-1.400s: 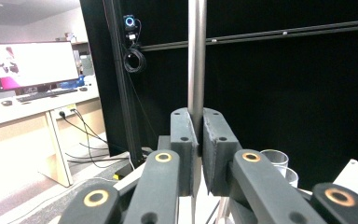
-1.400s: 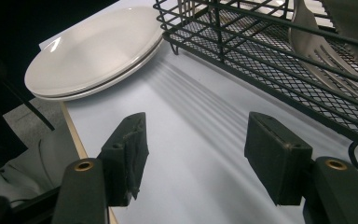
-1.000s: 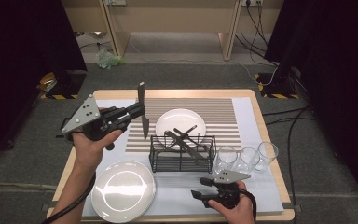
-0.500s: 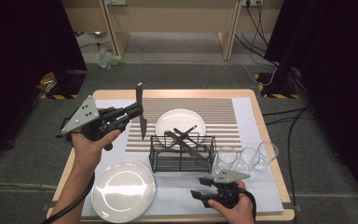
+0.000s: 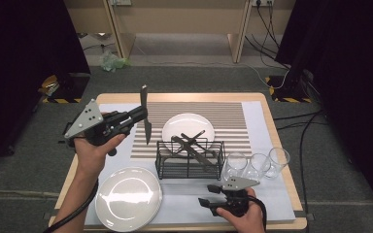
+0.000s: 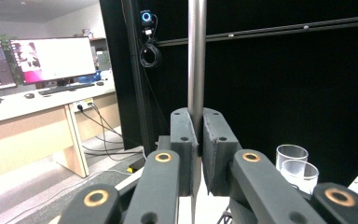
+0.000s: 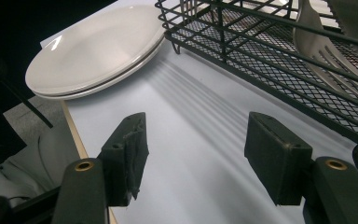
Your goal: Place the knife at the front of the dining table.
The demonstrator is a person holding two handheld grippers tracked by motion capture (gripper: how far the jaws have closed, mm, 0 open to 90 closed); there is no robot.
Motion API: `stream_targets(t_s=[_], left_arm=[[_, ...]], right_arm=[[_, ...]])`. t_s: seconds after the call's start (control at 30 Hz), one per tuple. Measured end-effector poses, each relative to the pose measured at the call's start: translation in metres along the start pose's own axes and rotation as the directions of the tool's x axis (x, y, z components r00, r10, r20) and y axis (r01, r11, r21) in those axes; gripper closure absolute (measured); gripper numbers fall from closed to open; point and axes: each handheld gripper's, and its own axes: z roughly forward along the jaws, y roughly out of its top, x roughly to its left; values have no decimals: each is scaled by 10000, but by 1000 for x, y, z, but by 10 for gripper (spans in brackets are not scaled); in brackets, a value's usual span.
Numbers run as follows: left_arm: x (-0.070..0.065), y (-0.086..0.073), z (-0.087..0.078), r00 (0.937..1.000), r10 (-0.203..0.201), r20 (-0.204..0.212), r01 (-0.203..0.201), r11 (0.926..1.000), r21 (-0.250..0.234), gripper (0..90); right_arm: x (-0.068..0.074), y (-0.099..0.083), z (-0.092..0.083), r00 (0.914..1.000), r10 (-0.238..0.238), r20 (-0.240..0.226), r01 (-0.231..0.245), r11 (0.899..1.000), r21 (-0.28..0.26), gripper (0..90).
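The knife hangs upright above the desk, left of the far plate, pinched at mid-length by the left gripper, blade down. By the look of it, the step in hand is carrying it from the basket to a place setting. Next it must be lowered and laid flat beside a plate. The right gripper, jaws spread, rests near the basket.

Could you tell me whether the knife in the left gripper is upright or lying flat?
Upright: the knife stands vertical in the left gripper, blade down, handle rising between the fingers.
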Motion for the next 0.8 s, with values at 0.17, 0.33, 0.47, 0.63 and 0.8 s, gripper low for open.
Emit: stream_targets(t_s=[0.17,0.33,0.47,0.63,0.8], left_arm=[[1,-2,-2,9999,-10,-136,11,10000,43,835],[2,-3,-2,9998,13,-206,-12,10000,84,836],[3,-4,-3,9996,27,-284,-22,9999,158,836],[5,-6,-5,9991,90,-420,-77,9995,296,836],[7,-9,-7,9985,84,-540,-64,9993,365,835]], right_arm=[[0,0,0,10000,-20,0,20,10000,-8,394],[0,0,0,10000,-34,4,34,10000,-24,394],[0,0,0,10000,-8,-2,8,10000,-24,395],[0,0,0,10000,-1,2,1,10000,3,394],[0,0,0,10000,-5,14,5,10000,-1,395]])
